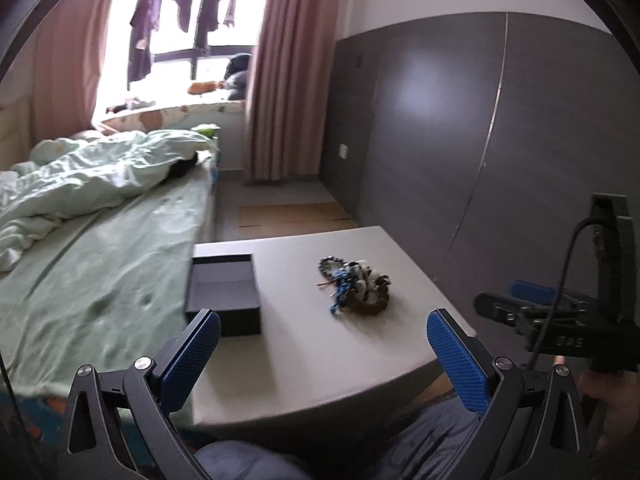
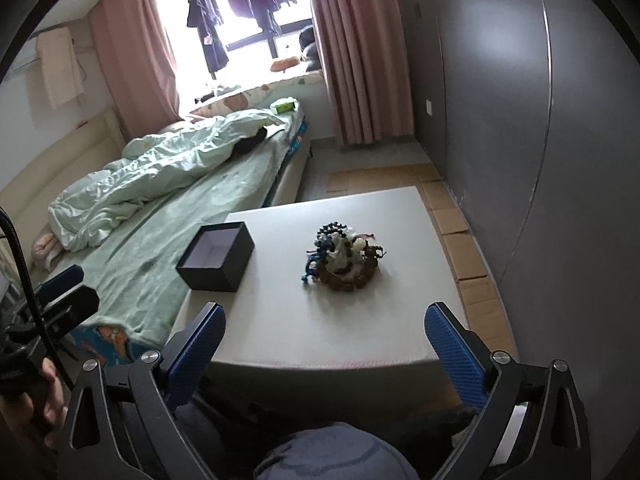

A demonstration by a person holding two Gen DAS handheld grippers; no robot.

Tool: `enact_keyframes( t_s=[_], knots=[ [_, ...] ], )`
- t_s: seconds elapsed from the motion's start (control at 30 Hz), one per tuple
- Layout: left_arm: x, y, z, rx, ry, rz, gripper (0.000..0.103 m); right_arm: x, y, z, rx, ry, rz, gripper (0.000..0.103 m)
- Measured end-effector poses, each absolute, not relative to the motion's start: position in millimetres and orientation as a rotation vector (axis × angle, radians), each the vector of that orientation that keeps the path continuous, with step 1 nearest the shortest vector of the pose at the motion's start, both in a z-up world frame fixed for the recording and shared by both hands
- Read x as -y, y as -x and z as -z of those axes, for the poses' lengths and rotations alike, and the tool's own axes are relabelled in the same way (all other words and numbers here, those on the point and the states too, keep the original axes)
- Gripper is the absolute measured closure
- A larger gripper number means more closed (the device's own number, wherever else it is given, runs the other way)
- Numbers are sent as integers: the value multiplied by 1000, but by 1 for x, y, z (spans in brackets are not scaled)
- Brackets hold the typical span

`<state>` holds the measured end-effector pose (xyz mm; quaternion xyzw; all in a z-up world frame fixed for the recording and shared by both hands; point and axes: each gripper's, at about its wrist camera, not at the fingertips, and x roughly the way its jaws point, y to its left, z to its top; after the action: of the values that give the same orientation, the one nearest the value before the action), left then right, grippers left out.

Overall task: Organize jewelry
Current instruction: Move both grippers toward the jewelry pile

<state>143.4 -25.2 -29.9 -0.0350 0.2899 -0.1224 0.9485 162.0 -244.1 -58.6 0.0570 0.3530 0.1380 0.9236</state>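
Two blue-padded grippers, your left (image 1: pixel 323 346) and right (image 2: pixel 324 340), stand wide apart, holding nothing. Tangled pile of beaded bracelets (image 2: pixel 344 258) lies at 12 o'clock; open black cardboard box (image 2: pixel 216 256) at 10.

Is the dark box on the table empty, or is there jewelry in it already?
Empty. The box sits lidless with a bare pale floor in both views; the jewelry is heaped on the table beside it.

Home bedroom: bed (image 2: pixel 168 200), curtains (image 2: pixel 352 48).

Left tool (image 1: pixel 324 354) and right tool (image 2: pixel 325 346) both spread wide, empty, held level side by side, hands gripping the handles.
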Motion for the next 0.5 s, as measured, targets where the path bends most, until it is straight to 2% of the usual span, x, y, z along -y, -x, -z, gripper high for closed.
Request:
enact_keyframes(
  t_s=[0.17, 0.3, 0.5],
  knots=[
    [35, -181, 44, -633, 72, 307, 9, 251, -199, 77, -788, -164, -273, 19],
    [40, -213, 57, -676, 86, 353, 17, 257, -222, 91, -824, -199, -257, 20],
    [49, -252, 72, -738, 103, 409, 26, 265, -257, 108, -871, -246, -252, 27]
  ],
)
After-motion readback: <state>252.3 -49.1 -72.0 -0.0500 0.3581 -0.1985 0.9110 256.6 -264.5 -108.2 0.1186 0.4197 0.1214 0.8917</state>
